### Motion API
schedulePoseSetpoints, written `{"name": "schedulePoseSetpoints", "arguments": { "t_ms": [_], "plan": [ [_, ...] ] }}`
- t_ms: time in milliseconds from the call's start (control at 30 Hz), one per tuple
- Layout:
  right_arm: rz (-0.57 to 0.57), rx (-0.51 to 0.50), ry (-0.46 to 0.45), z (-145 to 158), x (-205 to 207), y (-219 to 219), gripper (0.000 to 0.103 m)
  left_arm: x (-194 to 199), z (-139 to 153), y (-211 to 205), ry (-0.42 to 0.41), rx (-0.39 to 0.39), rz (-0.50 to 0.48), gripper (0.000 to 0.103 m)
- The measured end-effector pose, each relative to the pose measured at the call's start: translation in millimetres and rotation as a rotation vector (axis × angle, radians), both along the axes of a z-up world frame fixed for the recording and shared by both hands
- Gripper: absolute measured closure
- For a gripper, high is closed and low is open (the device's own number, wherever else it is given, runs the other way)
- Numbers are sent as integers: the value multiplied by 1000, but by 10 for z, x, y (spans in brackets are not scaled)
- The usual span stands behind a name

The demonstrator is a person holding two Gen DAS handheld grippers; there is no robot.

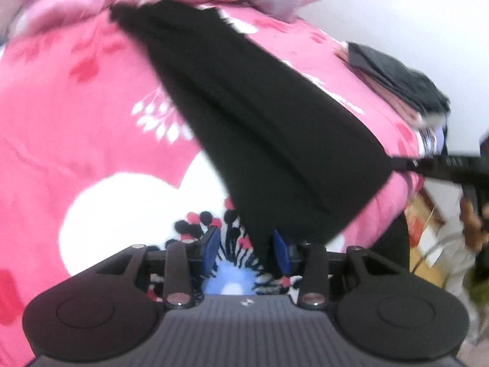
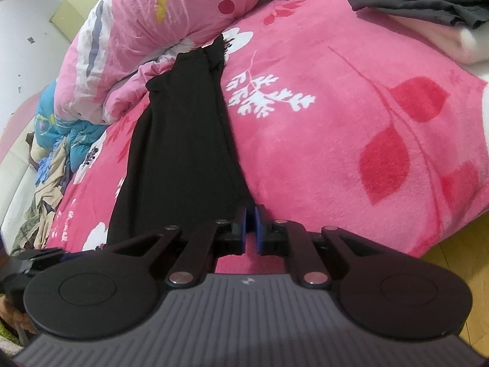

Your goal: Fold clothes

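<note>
Pink fleece bedspread (image 2: 336,153) lies under soft, limp black trousers (image 2: 183,153). My right gripper (image 2: 252,229) pinches their near corner; my left gripper (image 1: 246,250), jaws apart, seems to straddle a hanging edge, worth gripping at the hem.

Both views are bright and evenly lit, with soft light and only faint shadows. The left wrist view is smeared by motion blur: the long black knit garment (image 1: 269,140) and the pink fleece floral blanket (image 1: 76,91) lose their edges. The right wrist view is sharp, its fleece texture crisp. Fisheye distortion bows both pictures, with dark corners at the rims.
</note>
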State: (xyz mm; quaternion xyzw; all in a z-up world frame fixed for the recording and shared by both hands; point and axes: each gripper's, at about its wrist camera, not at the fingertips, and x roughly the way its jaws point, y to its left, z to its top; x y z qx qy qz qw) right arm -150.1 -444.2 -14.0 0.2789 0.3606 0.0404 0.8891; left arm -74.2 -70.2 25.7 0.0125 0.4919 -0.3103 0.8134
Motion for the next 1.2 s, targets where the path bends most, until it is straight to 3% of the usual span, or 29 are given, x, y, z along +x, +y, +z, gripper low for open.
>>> {"name": "schedulePoseSetpoints", "arguments": {
  "t_ms": [100,267,400,567,667,800,867,1033,1133,1167,1200],
  "plan": [
    [-7,9,2,-5,-3,-6,97,-24,-7,17,-18,19,25,77],
    [-11,-30,-4,11,-71,28,97,-114,17,18,-54,46,27,77],
    [-22,-55,9,98,-100,29,94,-241,156,20,-130,77,-2,74],
    [-58,-163,-90,581,-192,17,91,-130,300,28,-197,29,5,68],
    [19,-186,-163,739,30,240,91,38,242,-124,-220,51,21,68],
    [169,-213,-183,667,623,716,91,264,90,-197,-172,66,74,68],
    [176,-267,-163,570,858,841,91,333,51,-199,-151,54,85,68],
    [34,-365,-92,344,980,739,91,405,42,-198,-136,0,69,68],
    [-25,-345,-70,253,885,632,91,441,-17,-286,-139,25,58,67],
    [-38,-332,-66,218,863,603,91,442,-50,-326,-145,49,56,69],
    [-51,-320,-62,183,841,575,91,429,-74,-348,-157,66,66,77]
  ]
}}
